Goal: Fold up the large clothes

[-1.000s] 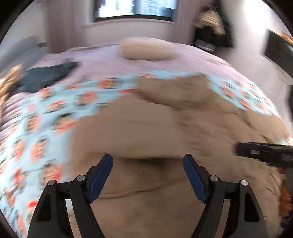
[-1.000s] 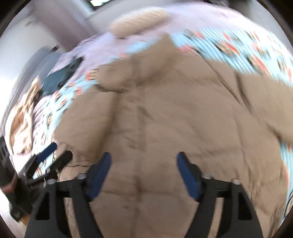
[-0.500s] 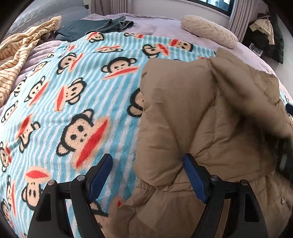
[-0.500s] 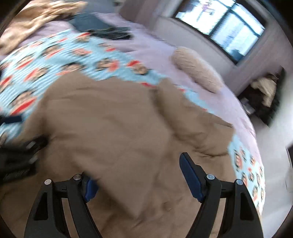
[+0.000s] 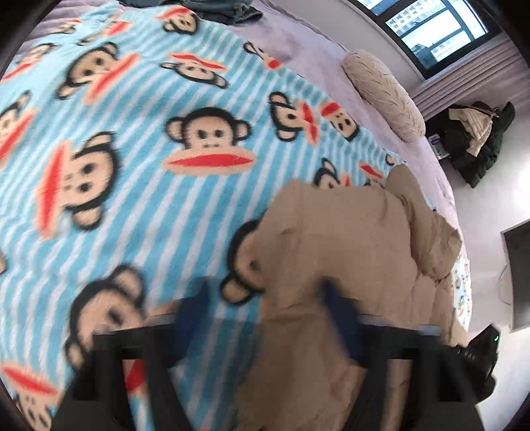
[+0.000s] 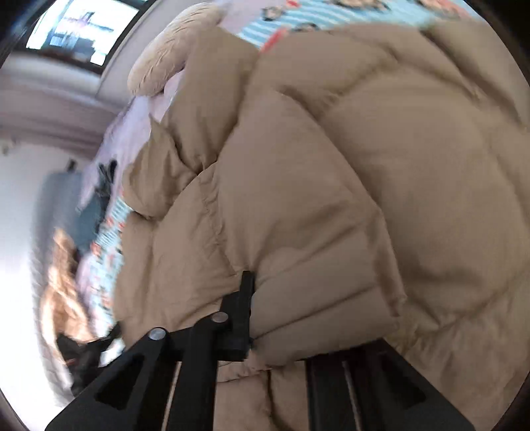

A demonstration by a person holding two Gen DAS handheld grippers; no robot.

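A tan puffer jacket (image 5: 338,252) lies on a blue striped monkey-print blanket (image 5: 126,139) on a bed. In the left wrist view my left gripper (image 5: 265,318) is blurred and open, hovering over the jacket's left edge where it meets the blanket. In the right wrist view the jacket (image 6: 347,172) fills the frame. My right gripper (image 6: 261,335) looks closed on a fold of the jacket's edge; the left finger (image 6: 243,311) shows, the other is hidden under fabric.
A beige pillow (image 5: 384,92) lies at the bed's far side under a window. Dark clothes (image 5: 473,139) are piled on the floor at right. Jeans (image 5: 228,10) lie at the far edge. A striped tan blanket (image 6: 63,275) lies at the left.
The left gripper has swung left and is now blurred over the jacket's edge. The right gripper has gone from open to closed on the jacket and rolled sideways.
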